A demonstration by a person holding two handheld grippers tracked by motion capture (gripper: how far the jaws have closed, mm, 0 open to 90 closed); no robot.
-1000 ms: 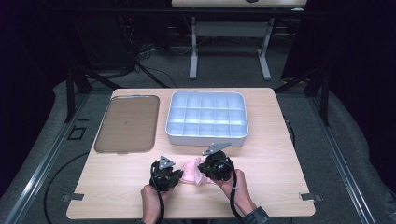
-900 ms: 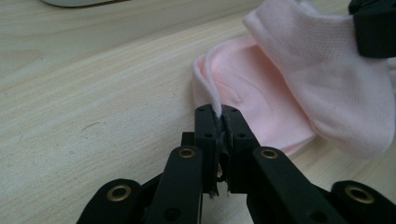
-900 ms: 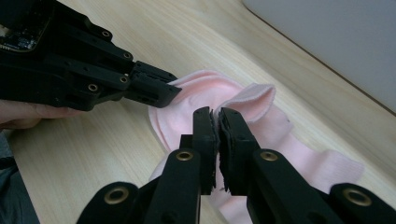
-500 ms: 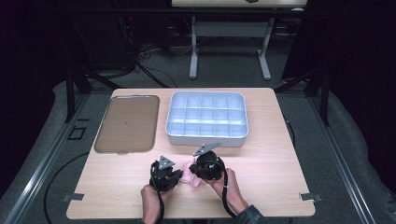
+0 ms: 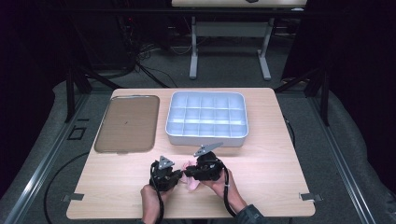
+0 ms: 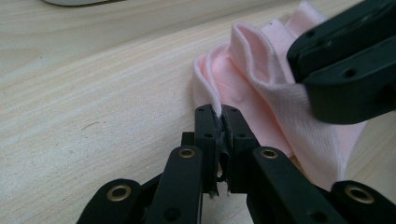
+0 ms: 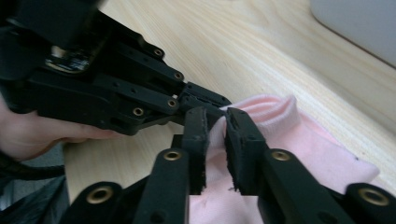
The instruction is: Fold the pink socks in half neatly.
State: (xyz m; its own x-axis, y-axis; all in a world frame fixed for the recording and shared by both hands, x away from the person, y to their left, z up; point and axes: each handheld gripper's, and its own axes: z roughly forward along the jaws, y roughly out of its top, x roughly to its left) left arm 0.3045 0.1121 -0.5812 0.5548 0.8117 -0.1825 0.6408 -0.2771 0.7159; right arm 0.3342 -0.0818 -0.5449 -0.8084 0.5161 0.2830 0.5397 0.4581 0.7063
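Observation:
A small pink knitted cloth [image 5: 191, 185] lies bunched on the wooden table [image 5: 280, 186] near its front edge, between the two grippers. My left gripper [image 5: 182, 174] points right and is shut on the cloth's [image 6: 261, 79] thin hem, as the left gripper view shows at the left gripper's tips [image 6: 218, 114]. My right gripper [image 5: 187, 173] points left and meets it tip to tip. Its jaws have just been opening: in the right gripper view the right gripper [image 7: 215, 119] stands with a narrow gap and a fold of the cloth [image 7: 299, 154] between the pads, loose.
A grey tray [image 5: 205, 138] with several compartments stands behind the grippers at the table's middle. A flat brown tray [image 5: 126, 123] lies at the back left. The person's hands come in over the front edge. Bare wood lies to the right.
The right gripper has shifted a little left, closer to the left gripper, so less of the pink cloth shows between them. The left gripper has kept still.

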